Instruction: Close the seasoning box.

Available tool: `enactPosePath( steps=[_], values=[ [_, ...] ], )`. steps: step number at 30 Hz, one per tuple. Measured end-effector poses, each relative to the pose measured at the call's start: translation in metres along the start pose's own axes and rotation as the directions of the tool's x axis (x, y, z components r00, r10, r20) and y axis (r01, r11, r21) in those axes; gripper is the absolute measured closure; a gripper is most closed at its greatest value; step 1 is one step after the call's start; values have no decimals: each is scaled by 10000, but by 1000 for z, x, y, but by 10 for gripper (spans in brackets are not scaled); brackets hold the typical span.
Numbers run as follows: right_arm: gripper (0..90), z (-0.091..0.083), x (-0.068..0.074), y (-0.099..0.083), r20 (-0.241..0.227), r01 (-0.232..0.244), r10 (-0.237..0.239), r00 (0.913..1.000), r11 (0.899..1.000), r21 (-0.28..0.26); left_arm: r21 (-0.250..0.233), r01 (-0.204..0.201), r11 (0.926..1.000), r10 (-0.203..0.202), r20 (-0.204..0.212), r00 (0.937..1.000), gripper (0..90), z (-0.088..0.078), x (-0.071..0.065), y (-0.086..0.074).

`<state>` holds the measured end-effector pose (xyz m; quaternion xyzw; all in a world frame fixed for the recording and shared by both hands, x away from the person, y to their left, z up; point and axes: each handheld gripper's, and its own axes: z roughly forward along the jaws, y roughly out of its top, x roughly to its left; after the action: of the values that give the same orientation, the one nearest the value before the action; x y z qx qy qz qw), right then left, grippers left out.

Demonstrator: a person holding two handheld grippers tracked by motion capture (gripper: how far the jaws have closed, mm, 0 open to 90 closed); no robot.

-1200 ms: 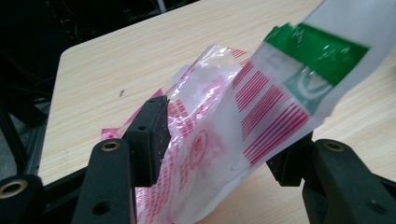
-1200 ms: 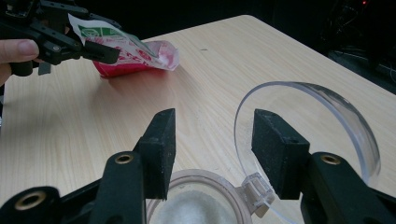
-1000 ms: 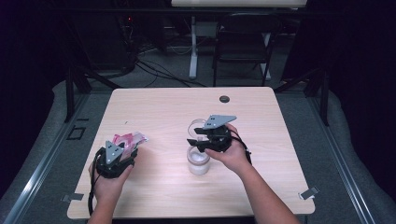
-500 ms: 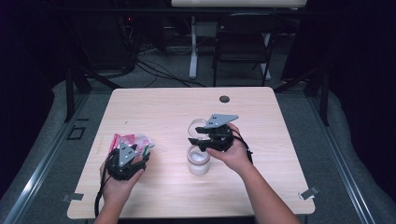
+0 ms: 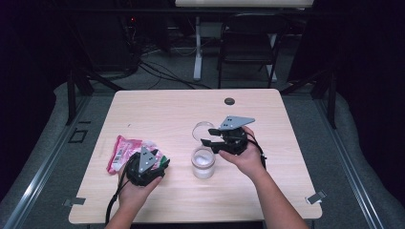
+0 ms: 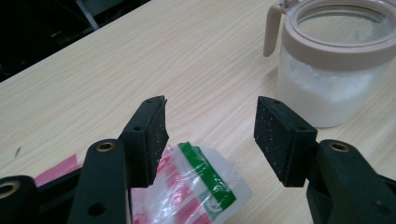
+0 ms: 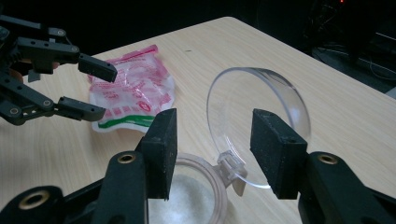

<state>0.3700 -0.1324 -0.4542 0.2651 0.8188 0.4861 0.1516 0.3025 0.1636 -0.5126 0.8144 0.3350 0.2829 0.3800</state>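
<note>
On the left of the counter (image 5: 157, 102) lies a pink, white and green plastic packet (image 5: 125, 149), flat on the wood. The left tool (image 6: 210, 135) hovers right over its near end with its jaws apart; nothing is between the pads, and the packet is not gripped. From the left gripper view the packet sits below and slightly behind the jaws, so picking it up looks like the step in hand rather than a finished one.

Further right stands the jar (image 5: 203, 163), upright, partly filled with white powder. Its clear hinged lid (image 5: 202, 130) is already swung open and stands up behind the mouth. The right tool (image 7: 212, 149) has its jaws spread on either side of that lid, near the hinge; I cannot tell whether a pad touches it.

As I judge it, the jar is opened and steadied; still to come are gripping the packet, bringing it to the jar and closing the lid.
</note>
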Motion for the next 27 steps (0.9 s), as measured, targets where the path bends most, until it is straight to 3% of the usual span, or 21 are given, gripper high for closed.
enactPosePath(
  steps=[13, 27],
  values=[
    [513, -20, -18, -10, 696, -567, 572, 9959, 9983, -100, -41, -303, 9995, 304, 323, 9990, 449, 8, -7, 6],
    [505, -22, -37, -19, 1358, -1322, 1337, 9817, 9910, -199, -247, -329, 9992, 337, 336, 9989, 475, 4, -11, 7]
  ],
)
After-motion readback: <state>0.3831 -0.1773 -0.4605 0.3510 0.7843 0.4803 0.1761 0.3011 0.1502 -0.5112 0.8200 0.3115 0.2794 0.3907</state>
